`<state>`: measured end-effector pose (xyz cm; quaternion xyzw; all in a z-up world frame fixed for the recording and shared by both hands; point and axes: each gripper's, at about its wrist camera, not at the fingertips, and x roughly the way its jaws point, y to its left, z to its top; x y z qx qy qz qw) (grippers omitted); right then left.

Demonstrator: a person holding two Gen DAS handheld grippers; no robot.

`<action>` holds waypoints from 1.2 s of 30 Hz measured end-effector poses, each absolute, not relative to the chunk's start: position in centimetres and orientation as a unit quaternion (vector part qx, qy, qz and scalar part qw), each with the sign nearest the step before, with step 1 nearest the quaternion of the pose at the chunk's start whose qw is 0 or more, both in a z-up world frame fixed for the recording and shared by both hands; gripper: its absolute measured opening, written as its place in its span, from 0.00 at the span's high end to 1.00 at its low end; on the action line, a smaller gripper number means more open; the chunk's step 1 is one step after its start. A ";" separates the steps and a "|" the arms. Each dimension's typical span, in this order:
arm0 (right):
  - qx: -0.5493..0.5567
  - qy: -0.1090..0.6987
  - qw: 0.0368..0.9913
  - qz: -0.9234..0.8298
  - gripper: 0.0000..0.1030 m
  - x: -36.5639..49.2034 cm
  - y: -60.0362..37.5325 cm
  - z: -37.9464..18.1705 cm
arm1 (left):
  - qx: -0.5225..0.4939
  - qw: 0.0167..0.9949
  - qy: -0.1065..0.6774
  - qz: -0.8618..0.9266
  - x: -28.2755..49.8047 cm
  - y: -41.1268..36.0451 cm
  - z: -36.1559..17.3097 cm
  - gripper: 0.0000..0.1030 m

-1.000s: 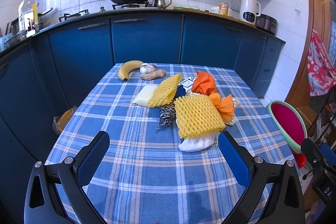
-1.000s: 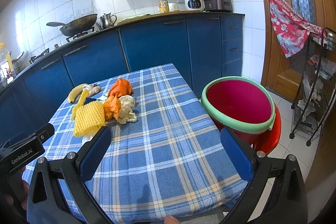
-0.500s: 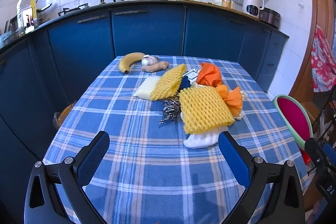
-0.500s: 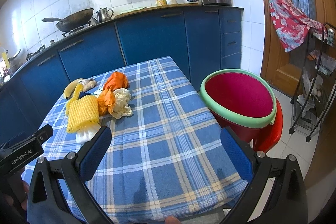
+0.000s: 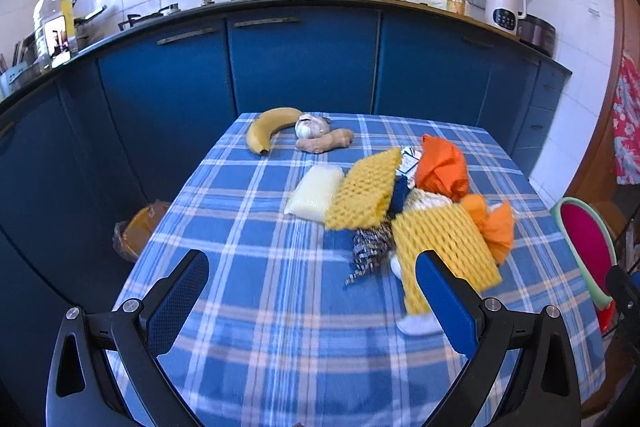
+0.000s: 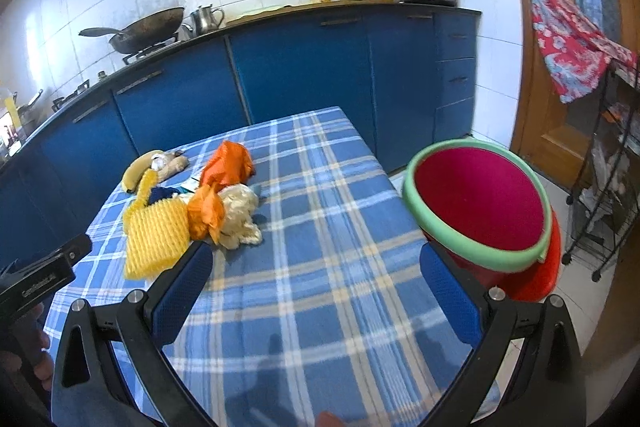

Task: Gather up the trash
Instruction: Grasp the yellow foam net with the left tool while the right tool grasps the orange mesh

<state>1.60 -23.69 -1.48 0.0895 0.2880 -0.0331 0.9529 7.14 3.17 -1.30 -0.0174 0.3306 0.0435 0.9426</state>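
Note:
A heap of trash lies on the blue checked tablecloth (image 5: 260, 307): two yellow foam nets (image 5: 444, 247) (image 5: 362, 195), orange bags (image 5: 442, 167), a white foam pad (image 5: 316, 193), a metal scourer (image 5: 366, 253) and crumpled pale paper (image 6: 240, 215). A red bin with a green rim (image 6: 480, 203) stands beside the table's right edge. My left gripper (image 5: 312, 291) is open and empty, just short of the nearer net. My right gripper (image 6: 316, 287) is open and empty over the table, between the heap and the bin.
A banana (image 5: 268, 127), garlic (image 5: 310, 126) and ginger (image 5: 326, 143) lie at the table's far end. Blue cabinets (image 5: 300, 67) carry a wok, a kettle and an oil bottle. A wire rack (image 6: 608, 187) stands at the right by the door.
Both grippers have moved forward toward the heap. The nearer yellow net now sits close to my left gripper's right finger. Both jaws stay open.

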 end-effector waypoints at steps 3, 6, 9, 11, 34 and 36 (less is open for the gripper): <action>0.086 0.294 0.952 -0.024 0.01 2.8 -23.2 -1.2 | -0.011 0.941 0.335 0.040 8.7 3.2 -1.4 0.00; 0.087 0.303 0.949 -0.012 0.01 4.2 -22.7 -1.2 | -0.007 0.939 0.344 0.029 10.4 3.1 -1.7 0.00; 0.082 0.311 0.947 0.000 0.01 5.5 -22.0 -1.3 | -0.005 0.936 0.351 0.017 12.2 3.0 -2.2 0.00; 0.080 0.318 0.945 0.012 0.01 6.4 -21.4 -1.5 | -0.005 0.935 0.354 0.013 13.3 3.0 -2.6 0.01; 0.068 0.373 0.924 0.059 0.58 12.6 -16.6 -3.9 | -0.092 0.906 0.395 -0.122 17.7 4.6 -5.8 0.78; 0.066 0.375 0.923 0.061 0.58 12.8 -16.3 -4.0 | -0.100 0.906 0.392 -0.125 17.5 4.8 -5.6 0.80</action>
